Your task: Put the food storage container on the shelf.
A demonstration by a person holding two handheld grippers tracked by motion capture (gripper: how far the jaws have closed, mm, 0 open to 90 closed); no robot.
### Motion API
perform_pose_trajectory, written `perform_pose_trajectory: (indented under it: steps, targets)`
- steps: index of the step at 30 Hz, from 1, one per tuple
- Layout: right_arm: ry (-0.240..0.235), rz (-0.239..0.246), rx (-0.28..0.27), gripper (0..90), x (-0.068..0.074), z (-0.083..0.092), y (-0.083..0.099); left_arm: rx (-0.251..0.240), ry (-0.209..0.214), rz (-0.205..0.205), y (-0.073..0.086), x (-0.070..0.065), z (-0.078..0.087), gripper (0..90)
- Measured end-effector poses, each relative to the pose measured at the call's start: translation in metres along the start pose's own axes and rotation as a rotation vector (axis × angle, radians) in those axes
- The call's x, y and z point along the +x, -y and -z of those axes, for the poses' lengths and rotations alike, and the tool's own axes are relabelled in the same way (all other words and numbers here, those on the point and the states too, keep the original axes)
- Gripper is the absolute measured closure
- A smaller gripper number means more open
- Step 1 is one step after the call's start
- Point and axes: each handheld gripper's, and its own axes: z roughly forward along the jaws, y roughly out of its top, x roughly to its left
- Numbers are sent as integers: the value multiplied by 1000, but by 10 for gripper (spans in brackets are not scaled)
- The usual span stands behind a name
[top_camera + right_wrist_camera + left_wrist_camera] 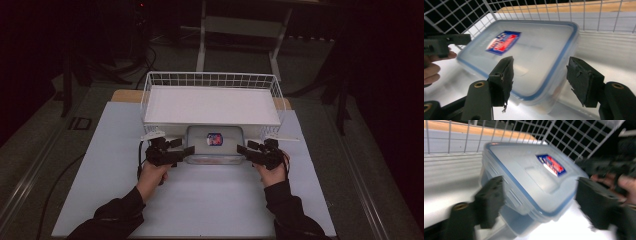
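Box (215,145) on table (100,190), just before basket (150,100), flanked by both grippers. Left gripper (539,202) and right gripper (540,82) jaws wide, straddling box corners, pads apparently clear. Seemingly release or pre-grasp; next, likely close squarely, lift level into basket

Dim dark-edged high view; motion-blurred, brighter gripper views

The high view looks forward and down on the bench (200,200) from well above. Each gripper view rides low and close, facing inward across a corner of the plastic container (529,182); all three share that container and the wire basket (212,80).
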Motion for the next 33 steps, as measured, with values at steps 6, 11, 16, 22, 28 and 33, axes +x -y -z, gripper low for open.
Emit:
perform_pose_trajectory:
  steps: [6, 11, 16, 22, 28, 33]
  targets:
    - [-44, 37, -9, 389, 17, 10, 4, 15, 45, -24, 0, -7, 14, 27]
    - [-67, 59, -17, 428, 30, 17, 7, 51, 31, -96, -1, -19, 27, 0]
    - [-98, 86, 14, 610, 42, 18, 14, 77, 49, -107, 1, -30, 40, 0]
    - [-155, 100, 97, 855, 50, 7, 22, 66, 34, -122, 8, -35, 56, 0]
    - [-136, 116, 158, 899, 55, -9, 30, 48, 7, -110, 19, -32, 62, 0]
    - [-113, 114, 184, 899, 54, -24, 35, 34, 9, -103, 20, -30, 64, 0]
